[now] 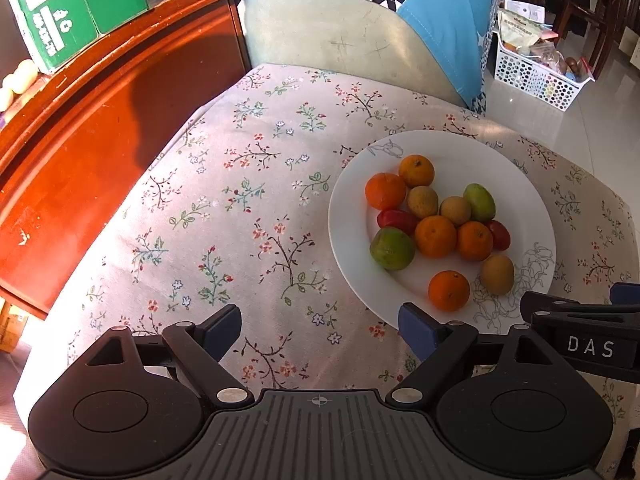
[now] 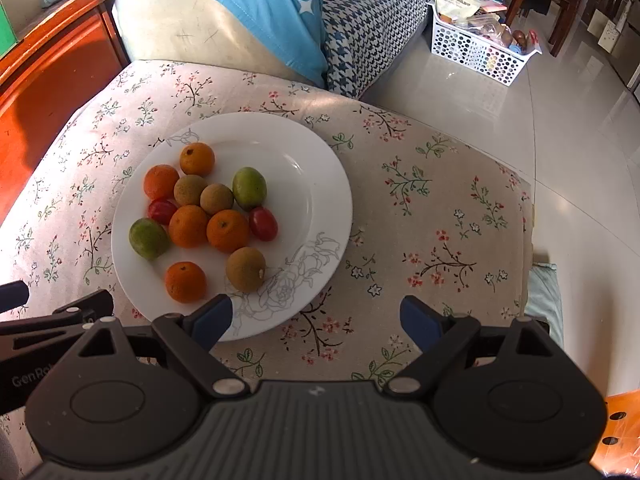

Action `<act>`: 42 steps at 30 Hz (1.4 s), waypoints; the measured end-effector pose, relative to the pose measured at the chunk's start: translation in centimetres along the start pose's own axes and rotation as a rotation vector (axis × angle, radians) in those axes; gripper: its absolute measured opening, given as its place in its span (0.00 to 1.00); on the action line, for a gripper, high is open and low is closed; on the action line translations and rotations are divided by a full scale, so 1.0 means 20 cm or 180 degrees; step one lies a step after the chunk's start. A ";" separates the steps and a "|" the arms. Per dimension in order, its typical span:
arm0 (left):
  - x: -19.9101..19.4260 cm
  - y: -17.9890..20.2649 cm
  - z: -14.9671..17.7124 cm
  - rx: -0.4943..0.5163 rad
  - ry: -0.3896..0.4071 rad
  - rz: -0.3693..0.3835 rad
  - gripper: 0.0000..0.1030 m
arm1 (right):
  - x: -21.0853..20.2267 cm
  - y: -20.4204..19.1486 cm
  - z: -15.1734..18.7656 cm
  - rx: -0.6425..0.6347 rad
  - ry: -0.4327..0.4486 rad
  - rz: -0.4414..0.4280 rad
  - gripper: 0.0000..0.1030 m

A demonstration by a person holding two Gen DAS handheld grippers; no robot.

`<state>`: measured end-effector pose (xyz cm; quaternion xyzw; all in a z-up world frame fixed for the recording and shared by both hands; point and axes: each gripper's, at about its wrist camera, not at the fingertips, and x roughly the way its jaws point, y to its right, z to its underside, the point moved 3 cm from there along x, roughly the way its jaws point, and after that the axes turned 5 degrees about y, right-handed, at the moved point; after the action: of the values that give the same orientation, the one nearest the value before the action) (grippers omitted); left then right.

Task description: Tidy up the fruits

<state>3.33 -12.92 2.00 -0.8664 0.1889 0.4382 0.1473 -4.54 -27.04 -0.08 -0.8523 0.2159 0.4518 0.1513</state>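
A white plate [image 2: 320, 184] sits on the floral cloth [image 1: 224, 208], all the fruit gathered on its left half; 5 oranges [image 2: 188, 226], 3 brown fruits [image 2: 246, 269], 2 green ones [image 2: 249, 187] and 2 red ones [image 2: 263, 223], most touching in 1 cluster, 1 orange lying apart nearer the rim; the left gripper [image 1: 320, 326] hangs over bare cloth beside the plate, jaws wide apart and empty; the right gripper [image 2: 316, 320] hangs at the plate's near edge, jaws likewise spread, nothing between them.
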 end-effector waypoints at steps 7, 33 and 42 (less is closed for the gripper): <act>0.01 0.01 0.00 0.0064 0.0002 -0.0039 0.86 | 0.01 0.00 0.00 0.0007 -0.0019 0.0023 0.88; 0.01 -0.02 0.00 0.0083 -0.0003 -0.0330 0.89 | 0.01 -0.07 0.02 -0.0128 0.0006 0.0023 0.88; 0.00 -0.03 0.01 0.0091 0.0016 -0.0376 0.89 | 0.00 -0.09 0.03 -0.0164 0.0050 -0.0002 0.88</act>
<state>3.44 -12.23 1.92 -0.8749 0.1440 0.4238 0.1848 -4.03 -25.16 -0.38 -0.8595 0.2051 0.4504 0.1278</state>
